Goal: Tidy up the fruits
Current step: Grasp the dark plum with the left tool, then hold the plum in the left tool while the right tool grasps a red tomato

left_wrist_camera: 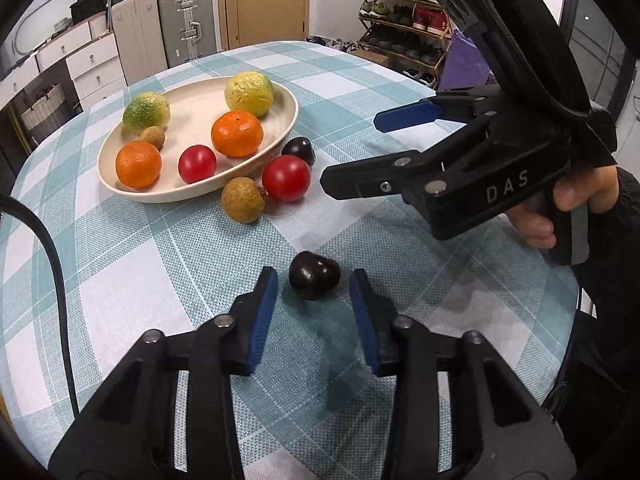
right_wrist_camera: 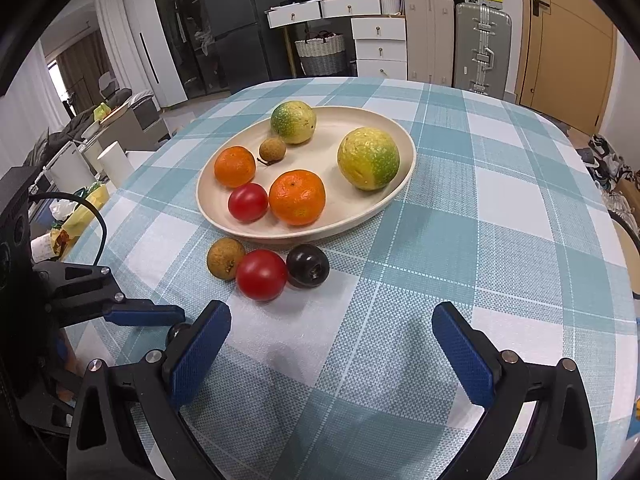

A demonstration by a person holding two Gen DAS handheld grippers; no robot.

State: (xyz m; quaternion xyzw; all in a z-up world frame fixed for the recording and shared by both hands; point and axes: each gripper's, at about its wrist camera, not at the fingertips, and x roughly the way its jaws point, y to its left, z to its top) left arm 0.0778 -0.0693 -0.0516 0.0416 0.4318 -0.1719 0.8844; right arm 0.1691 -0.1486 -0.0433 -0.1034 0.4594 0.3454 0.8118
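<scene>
A dark plum (left_wrist_camera: 314, 280) lies on the checked tablecloth between the tips of my left gripper (left_wrist_camera: 312, 286). Its blue pads stand close on either side, with a thin gap showing each way. A cream plate (left_wrist_camera: 192, 197) (right_wrist_camera: 304, 235) holds two oranges, two green-yellow citrus fruits, a red fruit and a small brown longan. Beside the plate's near rim sit a longan (right_wrist_camera: 225, 258), a red fruit (right_wrist_camera: 261, 275) and a second dark plum (right_wrist_camera: 308, 266). My right gripper (right_wrist_camera: 332, 344) (left_wrist_camera: 352, 152) hovers wide open and empty, short of that trio. One of the left gripper's fingers (right_wrist_camera: 144, 315) shows at the left of the right wrist view.
A hand (left_wrist_camera: 560, 208) holds the right gripper at the table's right side. A black cable (left_wrist_camera: 52, 260) hangs at the left. Suitcases (right_wrist_camera: 480, 48), white drawers (right_wrist_camera: 378, 48) and a shoe rack (left_wrist_camera: 404, 20) stand beyond the table's rounded far edge.
</scene>
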